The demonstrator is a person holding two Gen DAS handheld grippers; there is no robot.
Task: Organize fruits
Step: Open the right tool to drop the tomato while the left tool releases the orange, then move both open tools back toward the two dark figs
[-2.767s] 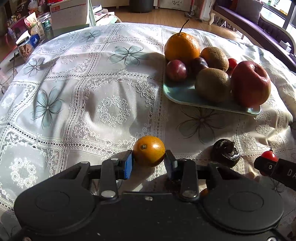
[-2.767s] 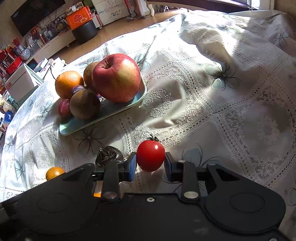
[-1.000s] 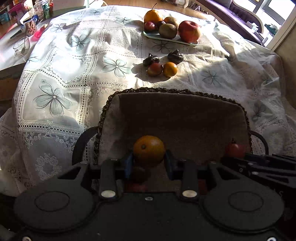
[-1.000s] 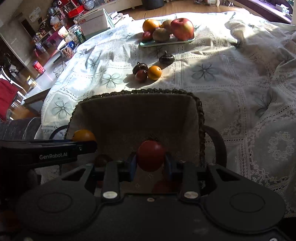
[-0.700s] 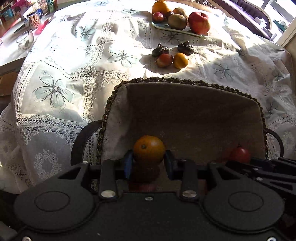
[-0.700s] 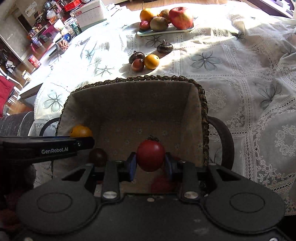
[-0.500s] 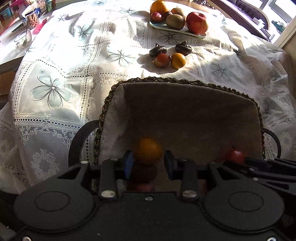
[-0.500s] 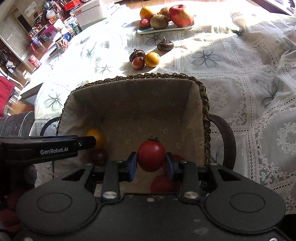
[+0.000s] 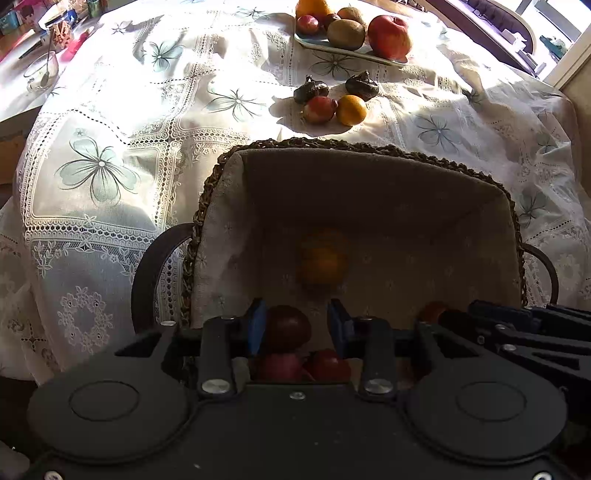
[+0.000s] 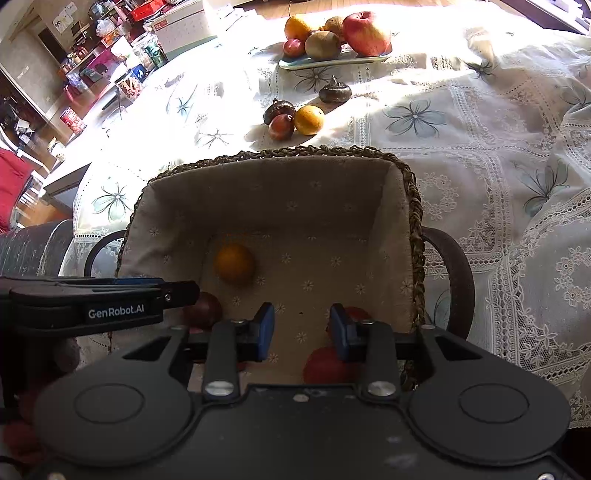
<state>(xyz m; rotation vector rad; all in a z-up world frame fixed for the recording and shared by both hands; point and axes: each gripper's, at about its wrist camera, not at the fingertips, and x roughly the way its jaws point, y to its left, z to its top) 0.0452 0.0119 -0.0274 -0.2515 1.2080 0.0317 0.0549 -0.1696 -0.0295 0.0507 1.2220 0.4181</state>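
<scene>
Both grippers hang over the woven basket (image 10: 413,206) with the cloth inside. The left gripper (image 9: 293,325) has its fingers open and holds nothing. The right gripper (image 10: 301,330) is open and empty too.

A small orange (image 10: 234,263) sits on the basket floor. It looks blurry in the left view. A dark red fruit (image 9: 288,326) lies under the left fingers, and red tomatoes (image 10: 325,365) lie by the right ones.

Beyond the basket, on the lace tablecloth (image 10: 480,122), sit another orange (image 10: 309,119), a red fruit (image 10: 280,126) and two dark fruits. Farther back a plate (image 10: 295,64) holds a big apple (image 10: 365,33) and kiwis.
</scene>
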